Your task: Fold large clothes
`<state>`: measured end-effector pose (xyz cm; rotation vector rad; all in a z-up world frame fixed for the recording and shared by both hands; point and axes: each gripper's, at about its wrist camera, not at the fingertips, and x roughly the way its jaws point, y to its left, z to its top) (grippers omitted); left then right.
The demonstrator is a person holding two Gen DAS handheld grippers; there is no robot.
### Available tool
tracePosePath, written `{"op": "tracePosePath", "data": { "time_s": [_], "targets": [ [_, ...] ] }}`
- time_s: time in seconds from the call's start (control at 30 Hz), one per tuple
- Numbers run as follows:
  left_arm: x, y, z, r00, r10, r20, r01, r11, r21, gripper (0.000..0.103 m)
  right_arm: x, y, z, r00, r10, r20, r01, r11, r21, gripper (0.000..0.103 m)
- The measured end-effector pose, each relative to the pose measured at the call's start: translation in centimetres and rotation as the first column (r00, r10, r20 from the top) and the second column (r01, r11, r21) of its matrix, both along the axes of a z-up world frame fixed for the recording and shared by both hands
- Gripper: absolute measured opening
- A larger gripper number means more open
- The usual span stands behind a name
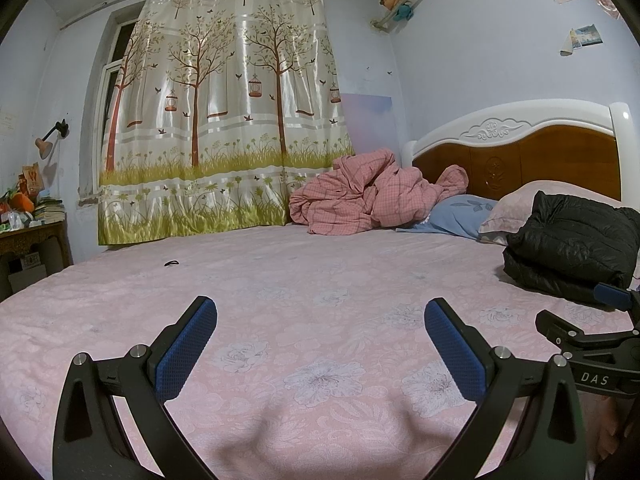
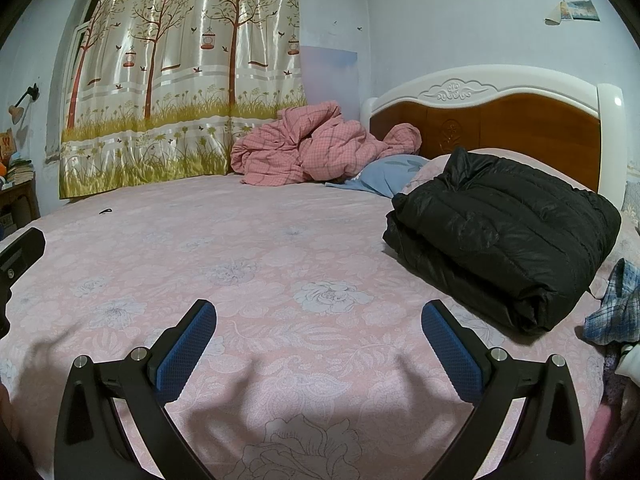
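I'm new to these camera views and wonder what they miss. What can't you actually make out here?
- Blue plaid cloth, right wrist view: cut off by the frame edge, so its type is unclear.
- Small dark item on the bedsheet, left wrist view: too small to identify.
- Black puffer jacket: its underside and folded-in layers are hidden.
- Blue pillow: partly covered by the pink quilt.
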<state>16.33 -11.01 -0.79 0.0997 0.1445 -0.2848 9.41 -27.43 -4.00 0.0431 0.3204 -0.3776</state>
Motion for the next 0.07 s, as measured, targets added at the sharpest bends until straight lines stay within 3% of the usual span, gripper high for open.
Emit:
{"op": "tracePosePath", "data": {
  "time_s": [0.07],
  "targets": [
    [-0.07, 0.26, 0.01, 1.0, 0.0, -0.001, 0.0, 1.0, 0.001, 0.103, 0.0, -0.01, 0.01, 1.0, 0.0, 0.0, 0.0, 1.0, 0.0, 0.103]
  ]
}}
